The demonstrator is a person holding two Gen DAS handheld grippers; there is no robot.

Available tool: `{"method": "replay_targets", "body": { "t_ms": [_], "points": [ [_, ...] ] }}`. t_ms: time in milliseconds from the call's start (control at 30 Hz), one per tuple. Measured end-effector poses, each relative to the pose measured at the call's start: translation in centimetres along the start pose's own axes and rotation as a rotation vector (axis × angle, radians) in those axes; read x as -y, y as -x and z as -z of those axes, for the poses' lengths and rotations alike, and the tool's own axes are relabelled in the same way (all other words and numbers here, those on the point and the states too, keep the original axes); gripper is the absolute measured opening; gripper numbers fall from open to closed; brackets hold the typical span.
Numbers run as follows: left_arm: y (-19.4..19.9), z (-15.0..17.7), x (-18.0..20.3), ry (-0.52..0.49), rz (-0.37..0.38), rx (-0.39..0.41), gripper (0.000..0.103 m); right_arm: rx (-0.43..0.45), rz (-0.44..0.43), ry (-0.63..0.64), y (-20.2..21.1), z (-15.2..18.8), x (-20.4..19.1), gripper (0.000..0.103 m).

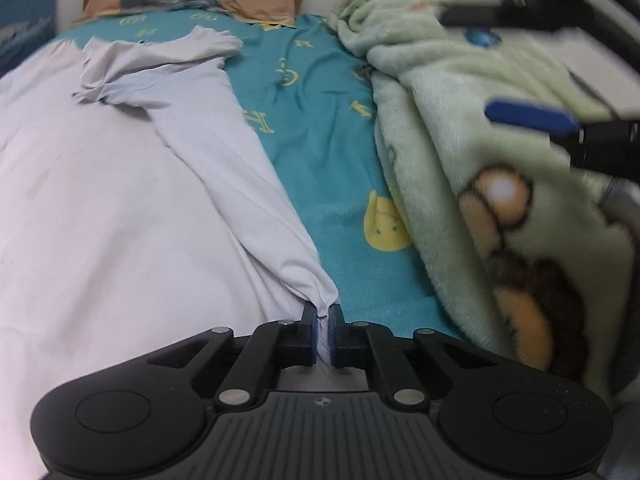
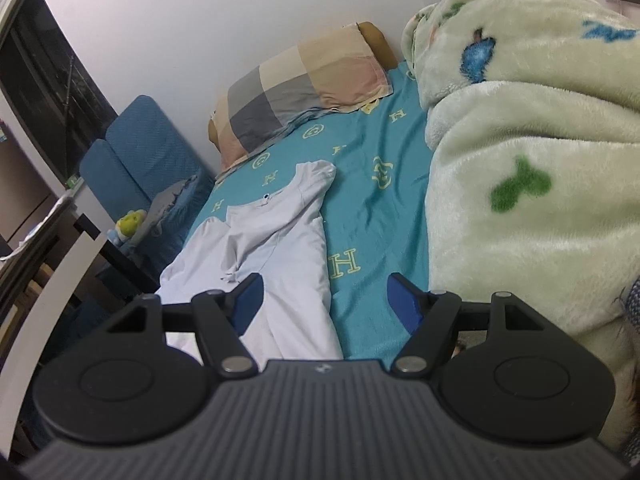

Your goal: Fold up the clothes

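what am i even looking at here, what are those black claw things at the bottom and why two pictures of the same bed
Those black claws are hand-held grippers: a person carries one in each hand, and each has a small wide-angle camera looking out along its two fingers. So both pictures show one moment, one from each hand.

The left gripper is shut on a corner of the pale shirt, which lies spread on the teal bedsheet. The right gripper is open and holds nothing, hovering over the shirt's edge and the sheet. A fluffy green blanket is heaped along the right side, and a checked pillow sits at the head of the bed. The job is folding clothes.
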State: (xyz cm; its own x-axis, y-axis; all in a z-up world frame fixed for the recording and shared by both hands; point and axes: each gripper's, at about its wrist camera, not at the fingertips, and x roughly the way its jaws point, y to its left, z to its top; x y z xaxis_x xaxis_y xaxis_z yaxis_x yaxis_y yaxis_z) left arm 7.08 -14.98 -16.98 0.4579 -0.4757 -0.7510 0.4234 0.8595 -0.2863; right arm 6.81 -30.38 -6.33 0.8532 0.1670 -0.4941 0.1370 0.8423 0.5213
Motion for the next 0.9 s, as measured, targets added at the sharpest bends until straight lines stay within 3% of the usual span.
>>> {"method": "replay_targets", "body": {
  "t_ms": [167,267,467,567,733,900],
  "points": [
    [5.7,-2.1,-3.8,0.14,0.1,0.021,0.005,0.004,-0.019,-0.003,0.6,0.0,-0.2,0.071],
    [8.7,-3.0,-8.2,0.242,0.117,0.019,0.005,-0.014,-0.031,0.016,0.4,0.1,-0.8,0.071],
    [8.8,-2.1,-17.6,0.495,0.066,-0.048,0.006,-0.116,-0.111,0.073,-1.3,1.2,-2.9,0.071],
    [7.6,-1.2,-20.5,0.623,0.082,-0.083,0.008,-0.197,-0.165,0.107,-2.3,2.3,-4.3,0.071],
    [7.4,-1.5,-21.4,0.646,0.088,-0.062,0.008,-0.381,-0.282,0.24,-3.7,5.2,-7.7,0.071],
    [6.5,-1.4,-21.6,0.642,0.089,-0.074,0.008,-0.48,-0.33,0.523,-3.2,9.6,-13.4,0.072]
  ]
}}
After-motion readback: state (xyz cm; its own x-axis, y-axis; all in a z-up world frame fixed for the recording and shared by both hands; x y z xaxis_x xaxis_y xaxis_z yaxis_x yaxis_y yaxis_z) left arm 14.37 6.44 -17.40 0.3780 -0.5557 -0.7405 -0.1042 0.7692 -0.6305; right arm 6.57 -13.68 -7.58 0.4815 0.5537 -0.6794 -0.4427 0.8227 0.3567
